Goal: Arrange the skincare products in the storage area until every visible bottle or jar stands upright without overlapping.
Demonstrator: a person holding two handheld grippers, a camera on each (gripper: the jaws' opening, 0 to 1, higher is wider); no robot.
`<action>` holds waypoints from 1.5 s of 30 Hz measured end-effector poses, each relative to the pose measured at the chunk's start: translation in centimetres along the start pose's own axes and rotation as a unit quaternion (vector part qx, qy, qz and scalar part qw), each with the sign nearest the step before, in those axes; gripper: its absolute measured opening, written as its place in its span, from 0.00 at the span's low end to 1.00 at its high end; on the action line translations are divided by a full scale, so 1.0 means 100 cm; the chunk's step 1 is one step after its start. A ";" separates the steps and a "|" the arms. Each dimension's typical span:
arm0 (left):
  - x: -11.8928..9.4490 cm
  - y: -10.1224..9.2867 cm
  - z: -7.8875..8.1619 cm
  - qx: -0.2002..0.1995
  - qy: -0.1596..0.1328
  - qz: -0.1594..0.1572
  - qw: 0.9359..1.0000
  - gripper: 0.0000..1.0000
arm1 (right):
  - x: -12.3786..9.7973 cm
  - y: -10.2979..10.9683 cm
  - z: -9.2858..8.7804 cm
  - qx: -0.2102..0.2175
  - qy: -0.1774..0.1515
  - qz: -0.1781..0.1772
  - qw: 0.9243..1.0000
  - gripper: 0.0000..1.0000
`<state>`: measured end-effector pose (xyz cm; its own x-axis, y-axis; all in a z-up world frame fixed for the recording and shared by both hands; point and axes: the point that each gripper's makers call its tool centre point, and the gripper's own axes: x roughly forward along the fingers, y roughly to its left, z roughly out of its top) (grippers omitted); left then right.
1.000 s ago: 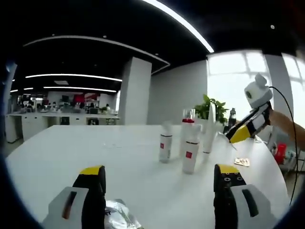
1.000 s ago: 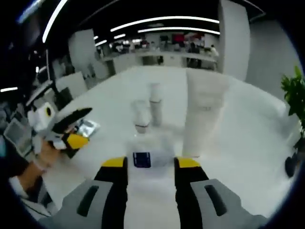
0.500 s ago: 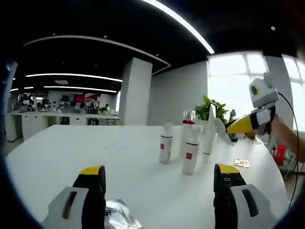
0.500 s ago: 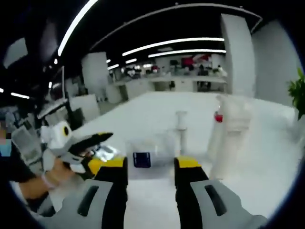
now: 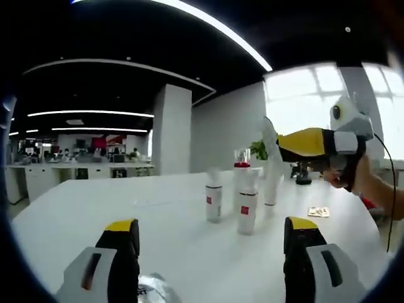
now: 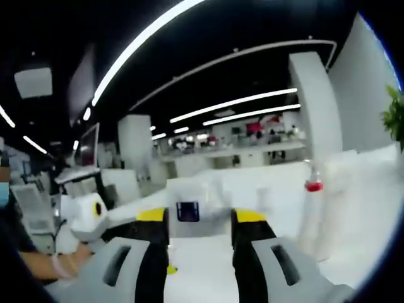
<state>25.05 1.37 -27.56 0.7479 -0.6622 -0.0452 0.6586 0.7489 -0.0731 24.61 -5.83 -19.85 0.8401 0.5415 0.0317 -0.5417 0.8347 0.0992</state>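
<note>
White bottles (image 5: 214, 202) stand clustered beside a card (image 5: 319, 212).

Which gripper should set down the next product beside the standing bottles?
Right, probably. The right gripper is shut on a white tube and held above the bottles. The left gripper is open, low over the table.
</note>
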 end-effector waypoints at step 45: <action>-0.010 -0.033 0.011 0.065 -0.024 -0.073 0.995 0.00 | 0.004 0.044 -0.047 0.012 -0.040 0.056 0.998 0.37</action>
<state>22.17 -0.39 -26.15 0.6441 -0.7649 0.0052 0.7636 0.6434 0.0533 22.43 -1.42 -24.09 0.7747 0.6204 0.1226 -0.6319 0.7667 0.1136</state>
